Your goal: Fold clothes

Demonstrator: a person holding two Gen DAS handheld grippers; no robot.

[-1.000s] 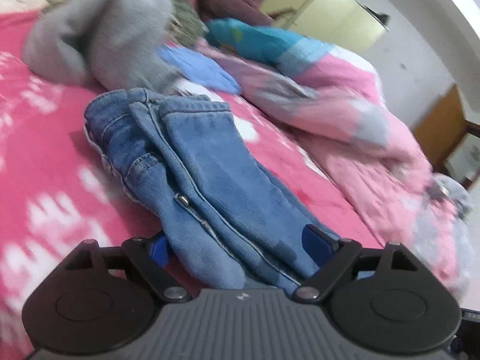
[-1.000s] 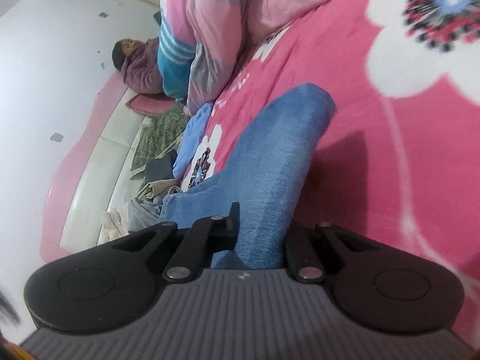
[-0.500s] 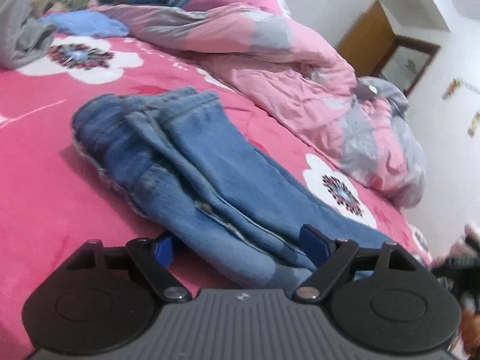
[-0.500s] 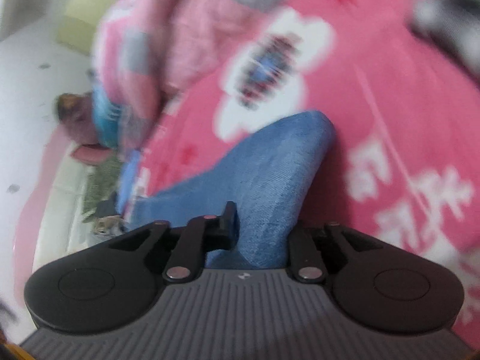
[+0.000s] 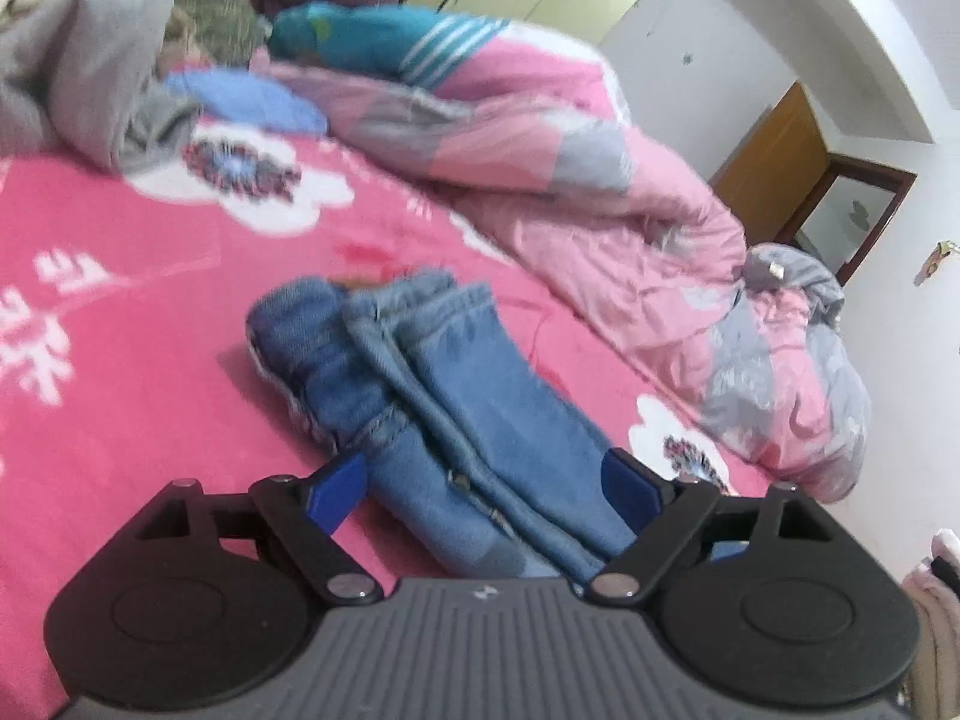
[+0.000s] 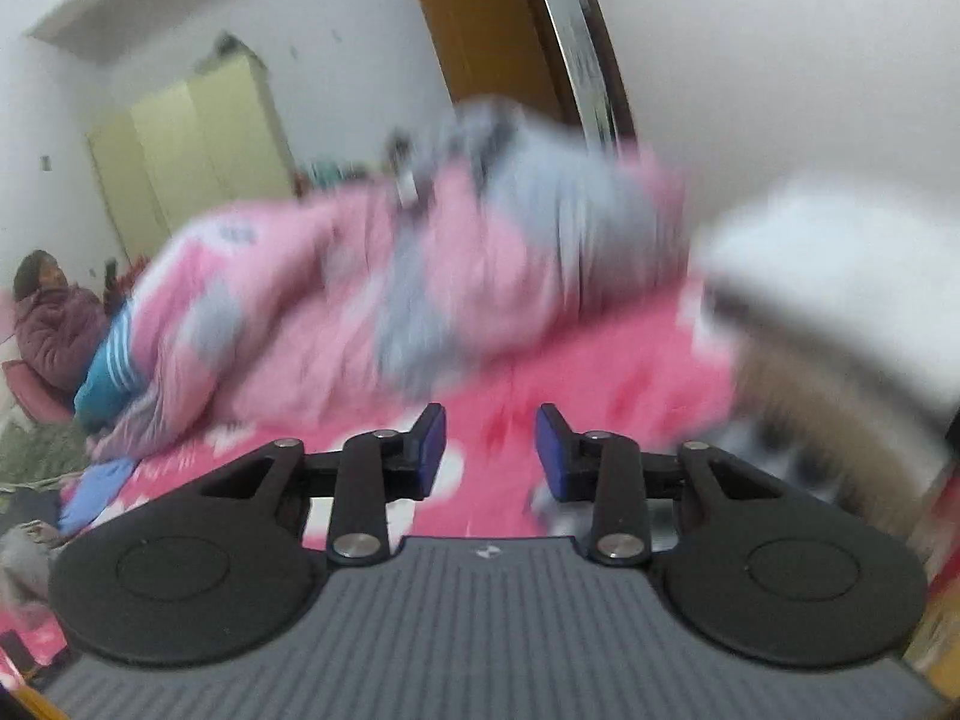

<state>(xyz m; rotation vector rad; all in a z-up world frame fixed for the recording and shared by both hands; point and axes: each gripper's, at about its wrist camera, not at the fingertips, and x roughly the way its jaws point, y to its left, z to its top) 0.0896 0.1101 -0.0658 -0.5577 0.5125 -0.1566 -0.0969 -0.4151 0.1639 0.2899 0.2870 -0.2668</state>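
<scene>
Jeans lying folded lengthwise into a long narrow bundle on the pink bedsheet, running from 11 o'clock down to 5 o'clock in the left wrist view; judging the lengthwise fold as done and a crosswise fold as probably remaining.

Left gripper standing wide open, blue pads straddling the near end of the denim at 6 o'clock, not pinching it; whether touching the cloth, not possible to tell. Right gripper partly open and holding nothing, pointing away toward the quilt at 12 o'clock; jeans not showing there, view much blurred.

Denim looking thick and stiff, with raised seams, a stitched hem at the far end and a small metal rivet; sheet looking flat and smooth, printed with white flowers; quilt looking puffy and crumpled, pink and grey; grey garment heaped softly at 10 o'clock.
</scene>
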